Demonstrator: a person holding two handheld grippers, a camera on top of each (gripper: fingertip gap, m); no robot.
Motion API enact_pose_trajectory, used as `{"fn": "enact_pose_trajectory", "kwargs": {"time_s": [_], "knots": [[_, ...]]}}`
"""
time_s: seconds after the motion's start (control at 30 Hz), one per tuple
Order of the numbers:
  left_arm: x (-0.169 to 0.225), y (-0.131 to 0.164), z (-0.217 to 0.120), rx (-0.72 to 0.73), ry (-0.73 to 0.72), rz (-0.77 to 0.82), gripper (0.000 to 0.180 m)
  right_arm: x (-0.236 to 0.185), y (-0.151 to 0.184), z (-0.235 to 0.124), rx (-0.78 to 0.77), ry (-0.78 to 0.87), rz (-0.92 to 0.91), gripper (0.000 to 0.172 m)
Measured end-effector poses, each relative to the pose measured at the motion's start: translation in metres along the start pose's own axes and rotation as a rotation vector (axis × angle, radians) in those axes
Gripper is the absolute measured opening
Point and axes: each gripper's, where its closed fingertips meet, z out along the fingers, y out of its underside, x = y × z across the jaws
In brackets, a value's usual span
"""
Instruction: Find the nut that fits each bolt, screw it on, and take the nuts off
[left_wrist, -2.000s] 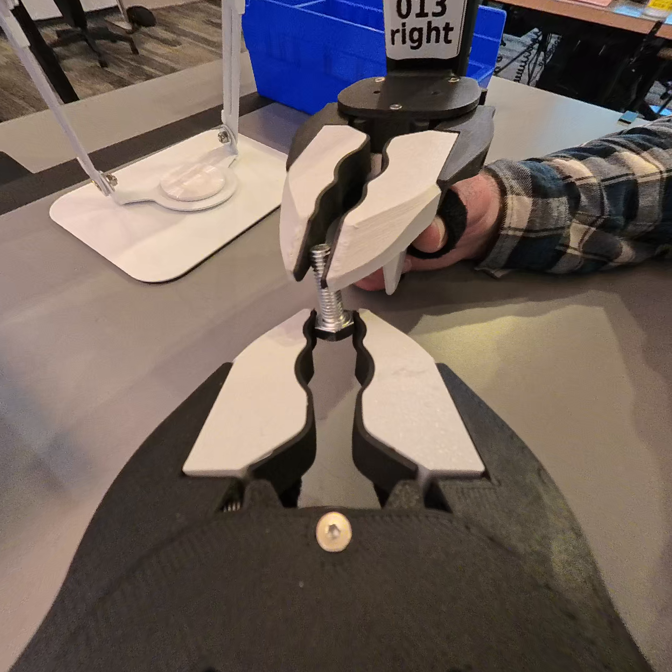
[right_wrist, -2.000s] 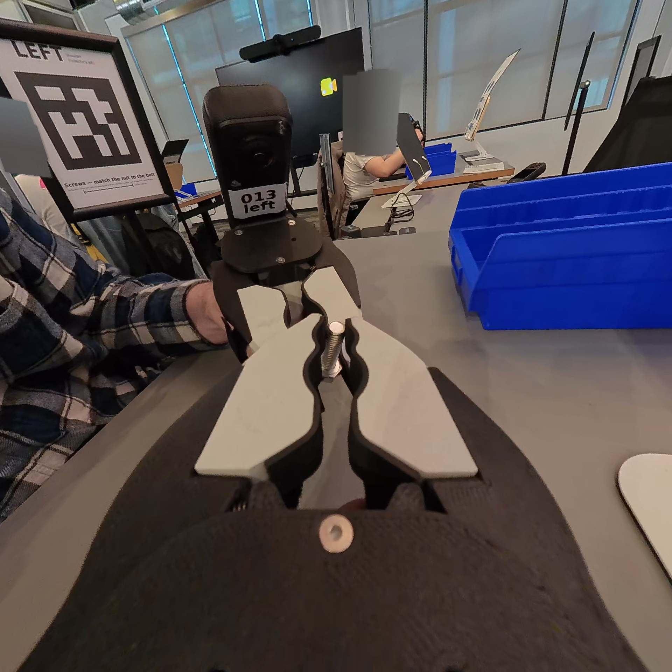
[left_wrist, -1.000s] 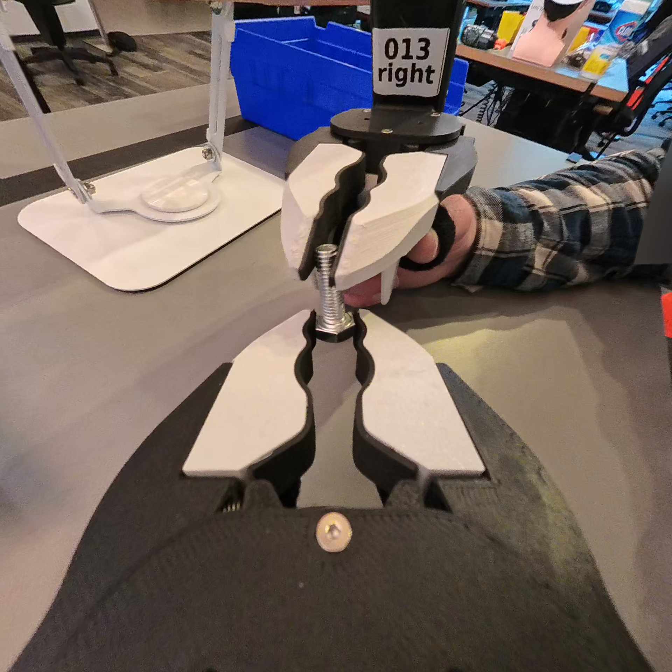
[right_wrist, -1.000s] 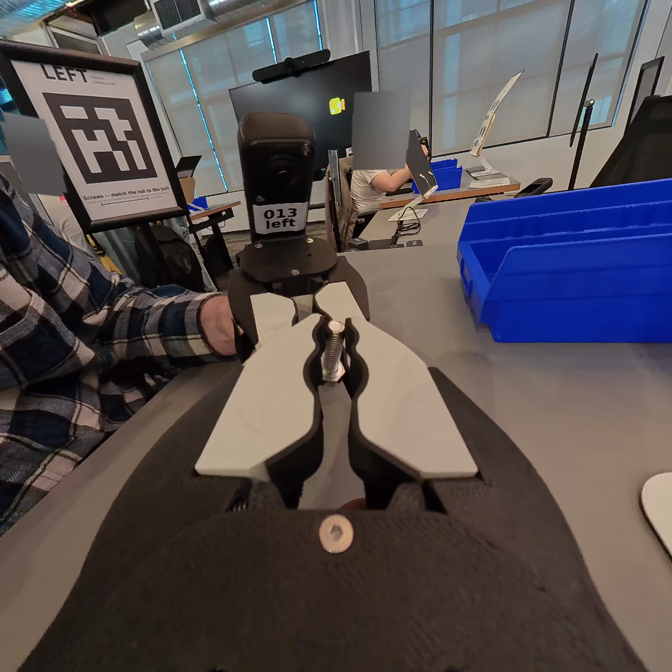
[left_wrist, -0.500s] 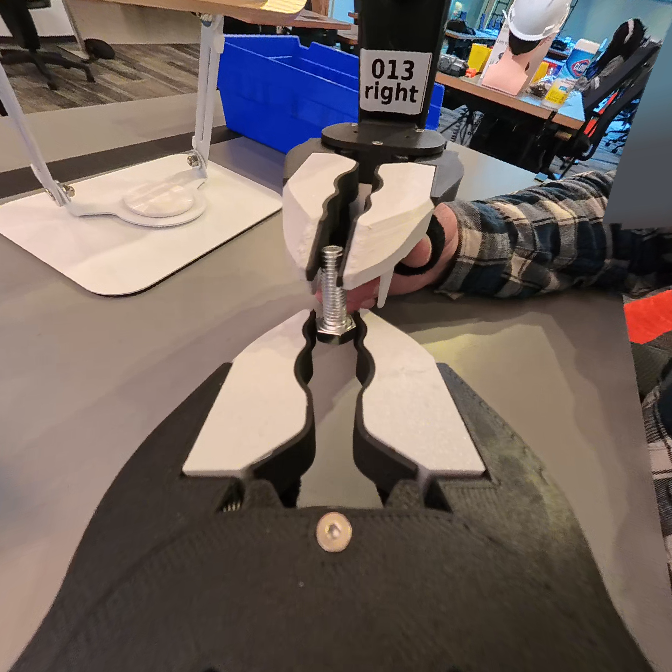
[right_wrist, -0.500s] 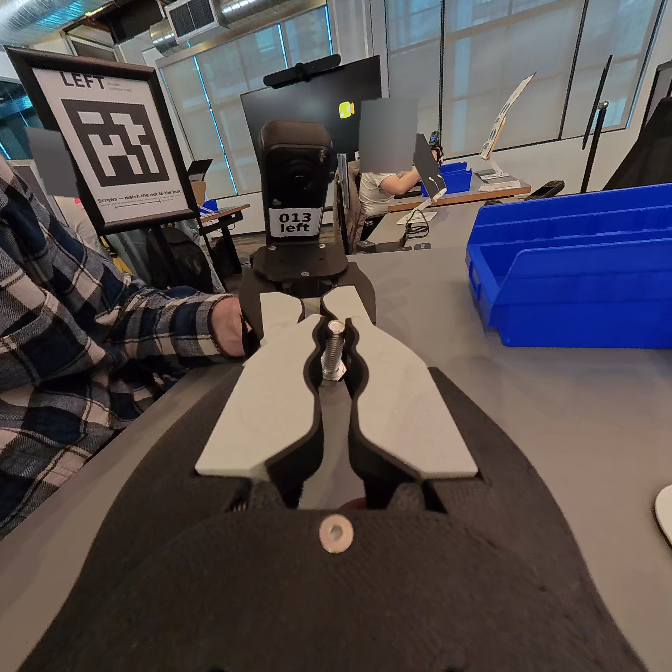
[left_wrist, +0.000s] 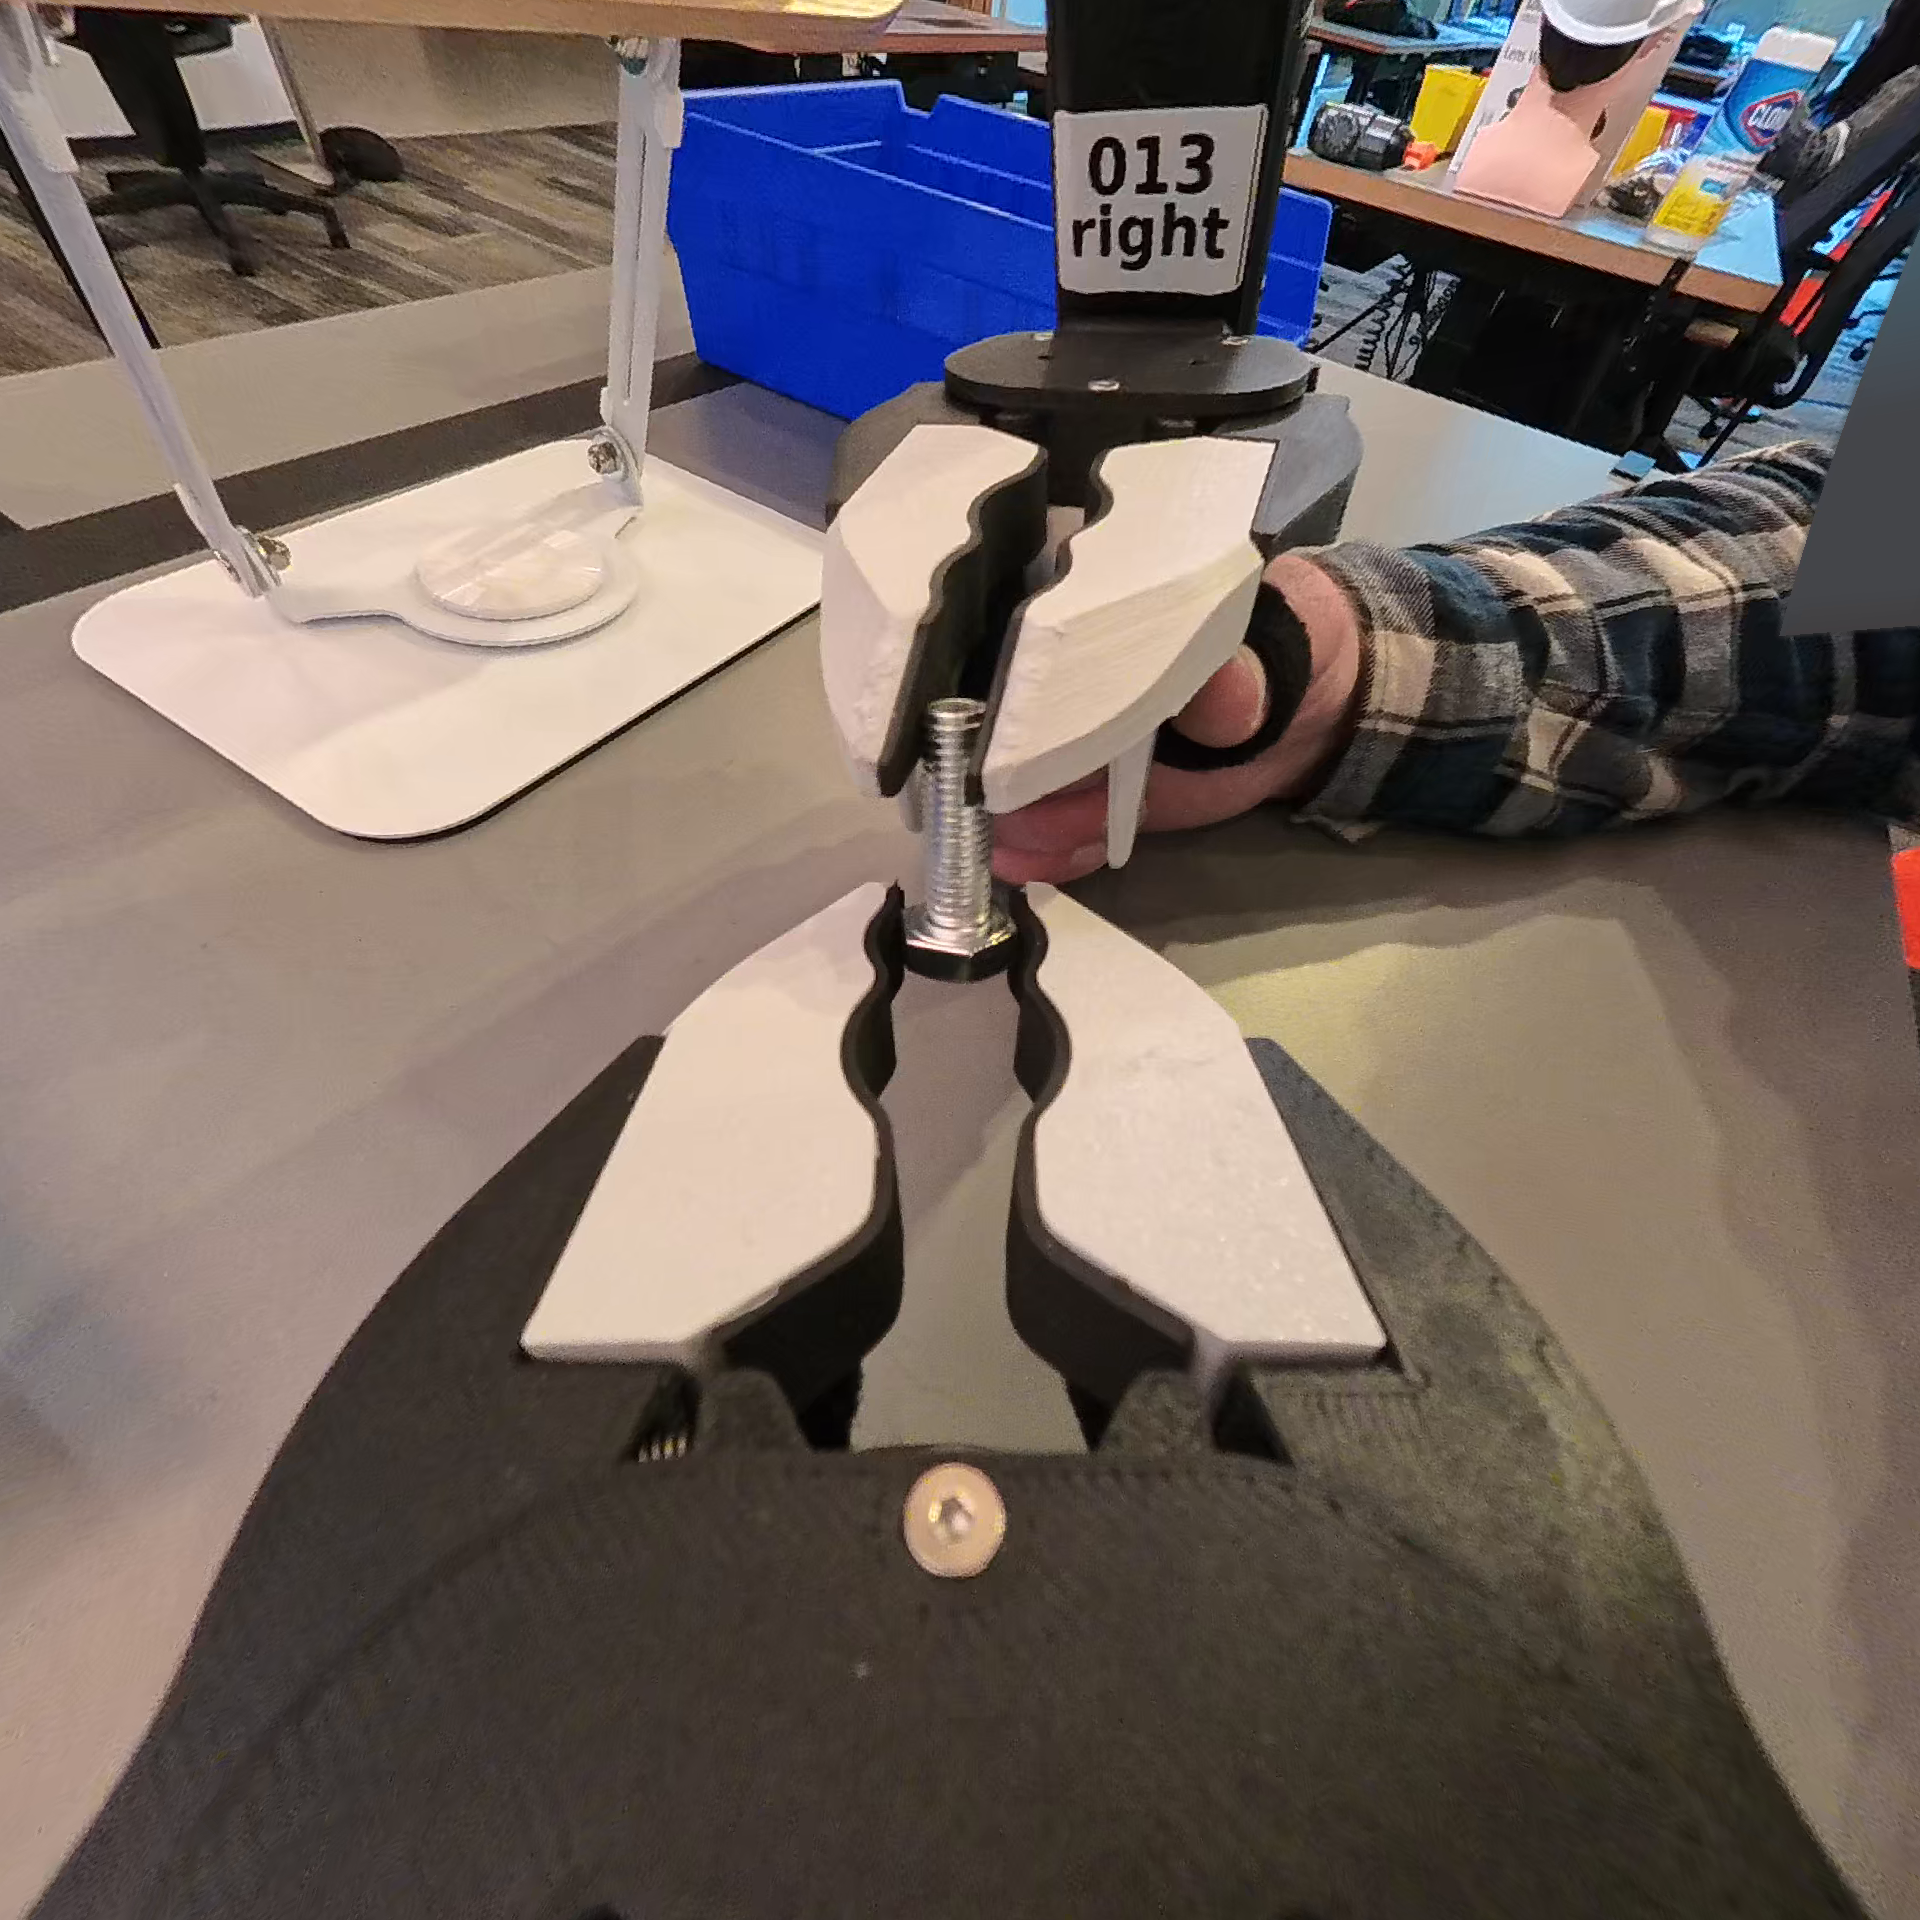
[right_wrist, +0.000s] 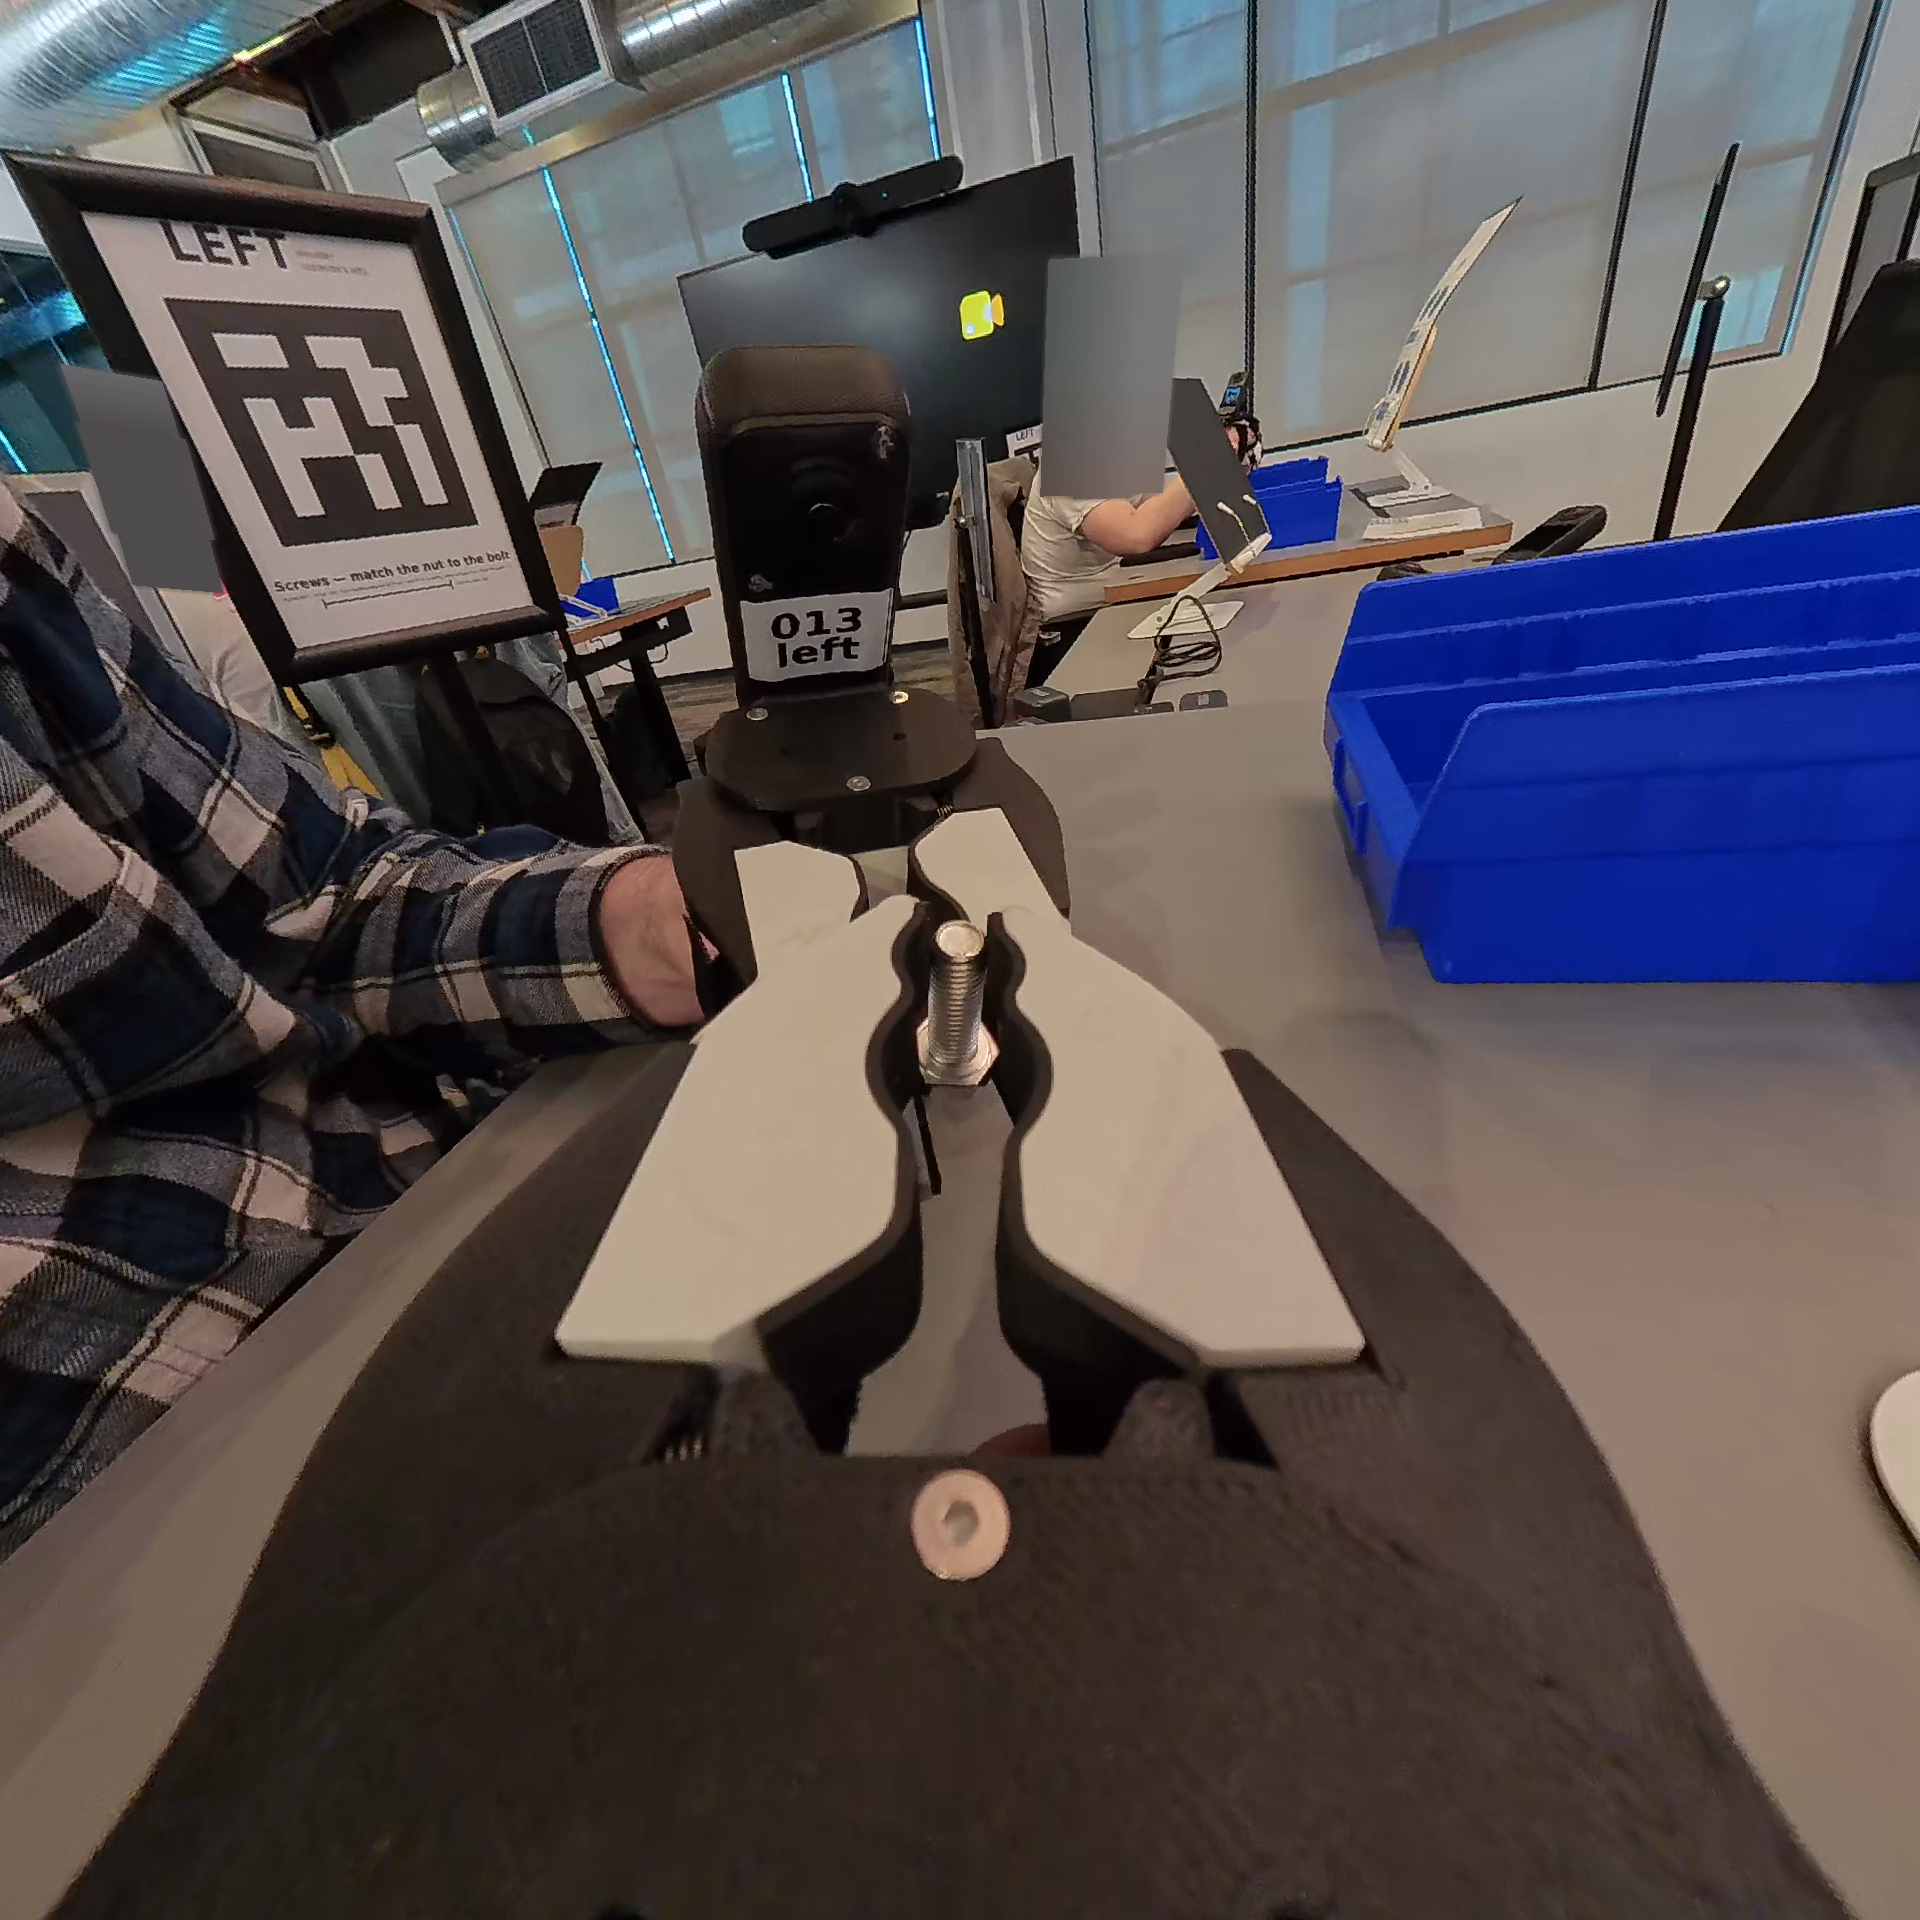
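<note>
1. The grey worktop (left_wrist: 416, 1039) has the most open room in front of and to the right of the grippers. In the right wrist view its near edge runs close under the plaid sleeve (right_wrist: 260, 987).
2. The blue bin (right_wrist: 1662, 831) stands well apart on the far side. It has slid lower in the left wrist view over the last two seconds, so that camera has pitched up and swung.
3. The white stand base (left_wrist: 416, 707) lies near on one side, clear of the work but limiting a wide swing that way.
4. The right gripper (left_wrist: 940, 769) comes down from above, nearly closed, with its pads pressed on the upper threads. It has straightened from an earlier tilt. The hand (left_wrist: 1247, 707) holding it rests on the worktop.
5. The left gripper (left_wrist: 956, 914) is a little wider and clamps the hex end between its fingertips, as before.
6. The bolt (left_wrist: 951, 821) stands upright between the two grippers, about as much thread showing as earlier.
7. The hex end (left_wrist: 956, 940) may be a nut or the bolt's head; I cannot tell. The swing looks like a turning stroke with little thread travel so far.
</note>
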Motion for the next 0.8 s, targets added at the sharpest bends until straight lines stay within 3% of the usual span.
{"fn": "enact_pose_trajectory", "kwargs": {"time_s": [0.37, 0.53, 0.8], "knots": [[-0.003, 0.002, 0.000, -0.010, -0.020, 0.006, 0.018, -0.001, 0.001, 0.002, -0.007, 0.001, -0.001, 0.018], [-0.007, 0.000, -0.004, 0.001, -0.049, 0.011, 0.018, 0.004, -0.002, 0.000, 0.012, 0.036, -0.006, 0.036], [-0.037, -0.014, -0.041, 0.091, -0.162, 0.031, 0.018, 0.027, -0.005, -0.016, -0.007, 0.154, -0.043, 0.037]]}}
